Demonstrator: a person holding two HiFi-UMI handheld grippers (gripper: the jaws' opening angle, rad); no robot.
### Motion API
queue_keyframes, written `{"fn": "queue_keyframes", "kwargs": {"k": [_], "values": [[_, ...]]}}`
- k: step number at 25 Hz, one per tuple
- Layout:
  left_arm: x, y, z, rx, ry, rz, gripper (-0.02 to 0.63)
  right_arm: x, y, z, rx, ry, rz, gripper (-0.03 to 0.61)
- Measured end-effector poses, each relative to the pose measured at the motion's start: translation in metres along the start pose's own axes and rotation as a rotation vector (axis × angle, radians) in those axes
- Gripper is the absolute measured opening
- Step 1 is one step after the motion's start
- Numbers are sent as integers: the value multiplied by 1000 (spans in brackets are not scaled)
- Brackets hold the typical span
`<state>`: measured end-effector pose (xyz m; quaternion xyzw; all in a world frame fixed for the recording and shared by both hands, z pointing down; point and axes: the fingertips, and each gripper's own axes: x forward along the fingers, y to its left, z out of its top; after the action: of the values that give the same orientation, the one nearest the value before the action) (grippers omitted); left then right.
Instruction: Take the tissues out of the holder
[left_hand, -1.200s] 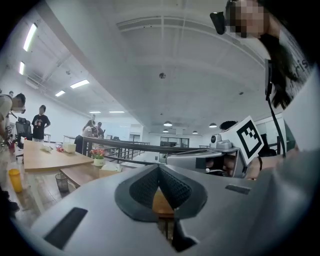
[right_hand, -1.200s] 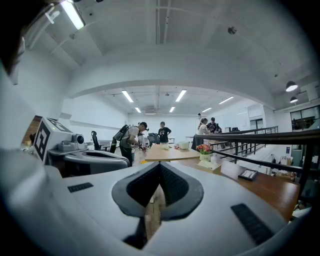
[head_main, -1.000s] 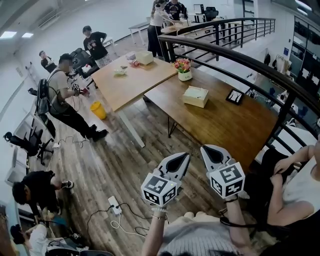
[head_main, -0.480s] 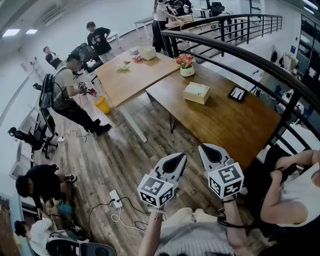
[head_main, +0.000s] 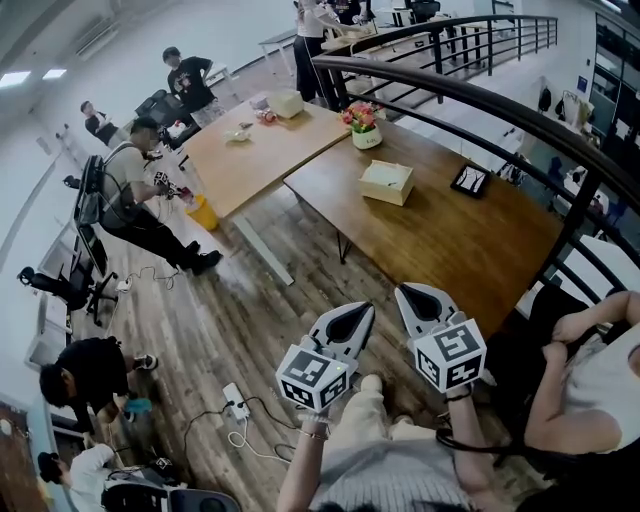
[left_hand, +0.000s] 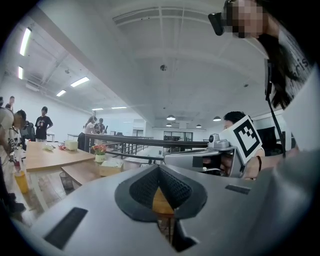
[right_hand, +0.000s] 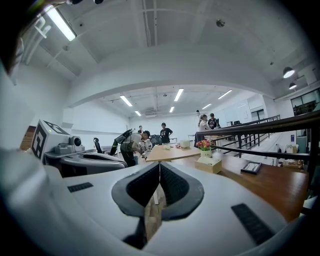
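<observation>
Two grey, smooth-shelled grippers, the left gripper (head_main: 352, 320) and the right gripper (head_main: 415, 298), hang side by side above the plank floor (head_main: 250, 330). Each has its ribbed black pads (right_hand: 176, 186) pressed together with nothing between them. One pale, boxy wooden tissue box (head_main: 386, 183) sits on the dark wooden table (head_main: 470, 250), at twelve o'clock from the grippers and well apart. One pot of flowers (head_main: 364, 130) stands at eleven o'clock of the box.

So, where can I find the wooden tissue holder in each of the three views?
Head view: tissue holder on the dark table, above centre.
Left gripper view: tissue holder small, left of centre.
Right gripper view: tissue holder right of centre.
Shared landmark: flower pot close beside it in every view.
</observation>
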<state>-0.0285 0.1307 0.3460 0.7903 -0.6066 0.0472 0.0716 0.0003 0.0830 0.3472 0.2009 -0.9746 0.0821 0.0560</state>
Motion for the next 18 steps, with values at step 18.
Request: {"fn": "queue_keyframes", "kwargs": {"k": [18], "values": [[74, 85, 28, 8, -31, -120, 8, 89, -50, 27, -31, 0, -89, 12]]}}
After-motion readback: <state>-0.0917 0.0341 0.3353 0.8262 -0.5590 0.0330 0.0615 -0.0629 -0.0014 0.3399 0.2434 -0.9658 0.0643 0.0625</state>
